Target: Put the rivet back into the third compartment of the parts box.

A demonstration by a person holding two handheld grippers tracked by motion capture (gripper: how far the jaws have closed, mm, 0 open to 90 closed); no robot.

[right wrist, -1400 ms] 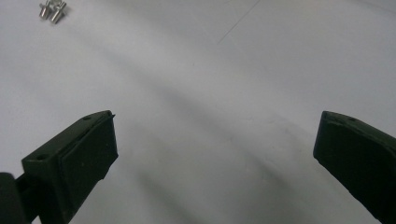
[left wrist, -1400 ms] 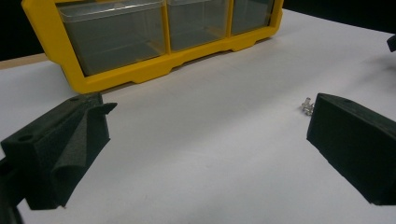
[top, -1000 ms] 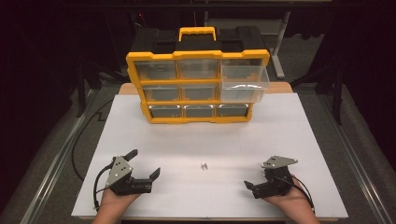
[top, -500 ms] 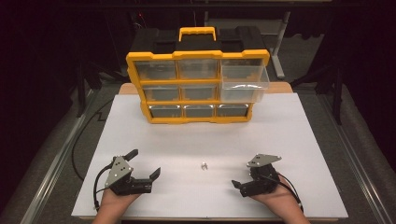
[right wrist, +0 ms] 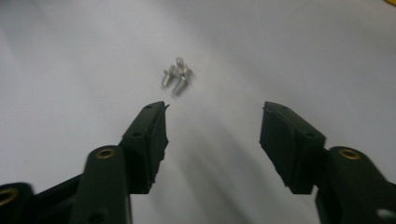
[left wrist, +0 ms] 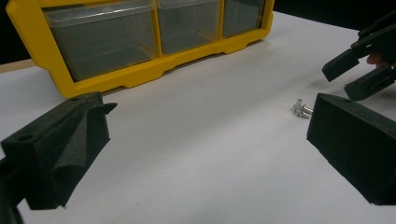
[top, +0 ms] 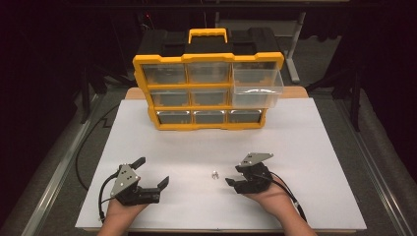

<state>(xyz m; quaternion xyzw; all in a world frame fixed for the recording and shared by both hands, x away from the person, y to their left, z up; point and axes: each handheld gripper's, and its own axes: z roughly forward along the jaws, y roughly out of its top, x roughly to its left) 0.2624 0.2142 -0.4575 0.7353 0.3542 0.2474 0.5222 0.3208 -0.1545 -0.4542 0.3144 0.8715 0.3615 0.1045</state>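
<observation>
A few small silver screws point(top: 214, 174) lie in a cluster on the white table top point(top: 295, 137), between my two grippers. My right gripper point(top: 235, 176) is just right of them and points at them. In the right gripper view the screws point(right wrist: 176, 77) lie a little ahead of its tips and left of centre. The right gripper point(right wrist: 215, 112) is open; its jaws have just been closing, with nothing between them. My left gripper point(top: 153, 172) rests wide open at the front left, holding nothing. In the left gripper view the screws point(left wrist: 302, 108) lie beside its right jaw, with the right gripper point(left wrist: 359, 70) beyond.
A yellow organizer point(top: 206, 93) with clear drawers stands upright at the back of the table. Its top right drawer point(top: 257, 88) is pulled out. Cables trail from both grippers toward the front edge. Dark floor surrounds the table.
My right gripper has moved left toward the screws and its jaws stand narrower than before. The left gripper and the screws have not moved.
</observation>
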